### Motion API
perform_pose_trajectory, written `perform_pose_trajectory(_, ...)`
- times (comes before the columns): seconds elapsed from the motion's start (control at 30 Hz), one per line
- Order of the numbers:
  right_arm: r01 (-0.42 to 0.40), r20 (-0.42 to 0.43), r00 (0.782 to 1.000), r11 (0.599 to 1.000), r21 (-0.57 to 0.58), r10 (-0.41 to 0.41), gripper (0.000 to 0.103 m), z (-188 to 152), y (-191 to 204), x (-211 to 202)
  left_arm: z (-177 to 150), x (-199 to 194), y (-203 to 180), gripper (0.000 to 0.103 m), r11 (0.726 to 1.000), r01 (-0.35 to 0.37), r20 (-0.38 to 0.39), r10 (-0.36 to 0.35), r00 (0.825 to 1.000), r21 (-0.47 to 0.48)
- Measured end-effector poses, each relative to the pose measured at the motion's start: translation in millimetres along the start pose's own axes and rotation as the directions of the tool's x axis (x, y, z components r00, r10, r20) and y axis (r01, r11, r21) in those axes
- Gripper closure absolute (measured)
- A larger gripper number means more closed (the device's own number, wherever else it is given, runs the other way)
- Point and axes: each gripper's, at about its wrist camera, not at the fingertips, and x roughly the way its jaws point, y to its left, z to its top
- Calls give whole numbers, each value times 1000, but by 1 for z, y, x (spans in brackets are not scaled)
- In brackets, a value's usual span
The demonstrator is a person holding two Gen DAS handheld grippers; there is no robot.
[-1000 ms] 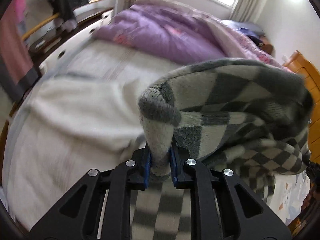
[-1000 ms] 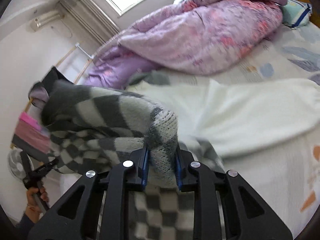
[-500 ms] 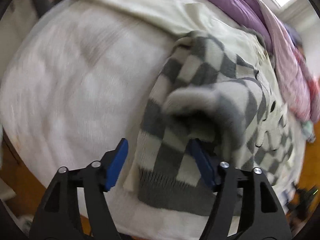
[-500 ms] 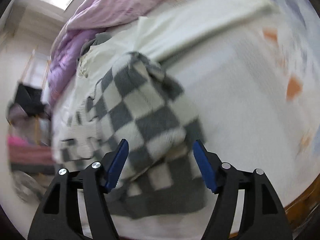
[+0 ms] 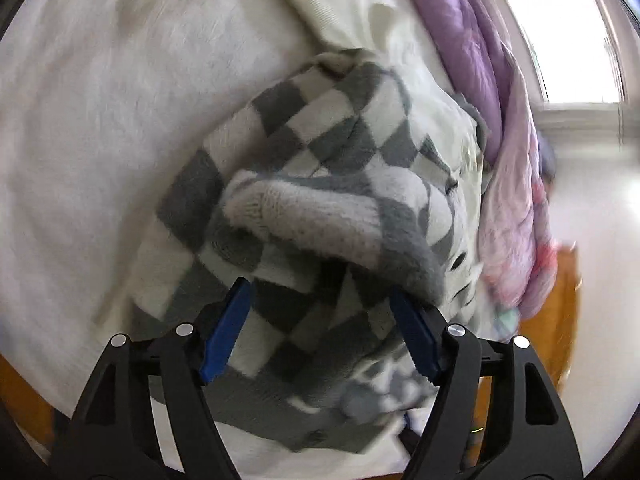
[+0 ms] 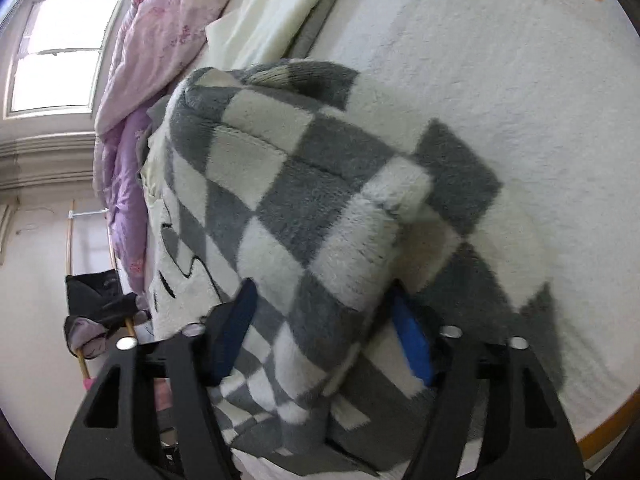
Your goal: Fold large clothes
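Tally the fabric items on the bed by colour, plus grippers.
Grey-and-white checkered sweater: 1
Cream garment lying beyond it: 1
Purple-pink quilt: 1
White bed sheet: 1
Grippers, both open over the sweater: 2 (left gripper, right gripper)
Total: 4 fabric items, 2 grippers

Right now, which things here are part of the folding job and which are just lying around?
Job:
- checkered grey-and-white sweater
- left gripper, open
- right gripper, open

Lying about:
- purple floral quilt
- cream garment under the sweater
- white bedsheet
- dark clothes on rack
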Motion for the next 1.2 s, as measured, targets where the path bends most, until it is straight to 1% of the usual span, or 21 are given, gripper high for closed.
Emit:
perform_pose_trajectory(0.03,25,8,1000,999,-25,-24,75,0,3,-1,1,1,-1,30,1000,12,0,-12,1000,-10)
perform_pose_trajectory(0.07,65,25,998,996,-69,-63,80,0,8,-1,0,1,-2,30,1000,2,6,-2,1000,-9)
perform_pose_trajectory(0.13,78,38,997,991,-107,-74,90,-2,10,-5,1,4,-3,30,999,30,-5,-30,1000,-20)
perform_pose_trajectory(0.2,83,45,996,987,-136,-78,90,-4,11,-10,-1,-2,1,30,993,94,-39,-97,995,-66)
perform_pose_trajectory(0.23,79,41,996,987,-139,-74,90,-6,10,-10,-5,-9,1,30,991,119,-45,-122,991,-59)
perform_pose_trajectory(0.3,67,33,997,986,-149,-63,90,-8,10,-13,-12,-26,1,24,994,105,-25,-105,994,-6)
perform_pose_trajectory(0.33,64,35,998,985,-162,-59,89,-8,12,-15,-16,-33,4,16,995,102,-14,-102,995,-10)
perform_pose_trajectory(0.4,60,30,998,985,-161,-55,87,-11,13,-16,-22,-38,10,15,990,135,-27,-137,990,-51)
perform_pose_trajectory(0.5,62,36,998,985,-162,-57,86,-13,14,-17,-23,-40,3,14,991,129,10,-129,992,-22)
perform_pose_trajectory(0.57,62,38,998,986,-155,-57,86,-13,15,-14,-17,-29,-4,14,988,152,22,-152,988,-22)
perform_pose_trajectory(0.63,60,39,998,988,-141,-55,85,-11,14,-11,-10,-15,-11,14,989,146,17,-145,989,-38)
perform_pose_trajectory(0.67,59,39,998,989,-137,-54,85,-10,13,-9,-8,-11,-16,14,985,169,13,-168,986,-33)
perform_pose_trajectory(0.7,63,39,998,989,-136,-58,85,-9,13,-7,-6,-6,-25,14,991,134,31,-134,991,2)
perform_pose_trajectory(0.73,76,42,997,987,-142,-71,86,-8,13,-5,-3,-1,-30,17,996,78,48,-80,996,34)
perform_pose_trajectory(0.77,89,49,995,985,-147,-83,89,-8,12,-5,-1,6,-30,50,998,42,45,-44,998,47)
perform_pose_trajectory(0.8,107,60,993,982,-158,-98,91,-7,13,-7,1,12,-27,75,999,10,16,-10,1000,46)
perform_pose_trajectory(0.83,117,70,992,979,-165,-107,91,-8,14,-10,3,14,-23,91,999,-18,2,18,1000,38)
perform_pose_trajectory(0.97,159,115,984,955,-252,-133,92,-18,24,-47,-10,-11,-20,92,989,-51,15,50,999,139)
perform_pose_trajectory(1.03,205,121,977,936,-288,-176,92,-24,20,-64,-24,-18,-8,92,979,-96,-2,98,995,180)
perform_pose_trajectory(1.13,286,108,958,903,-321,-266,92,-24,4,-57,-36,-4,19,92,973,-159,-42,169,985,168)
perform_pose_trajectory(1.2,354,98,935,877,-326,-341,91,-19,-13,-38,-42,15,33,88,958,-216,-55,230,972,191)
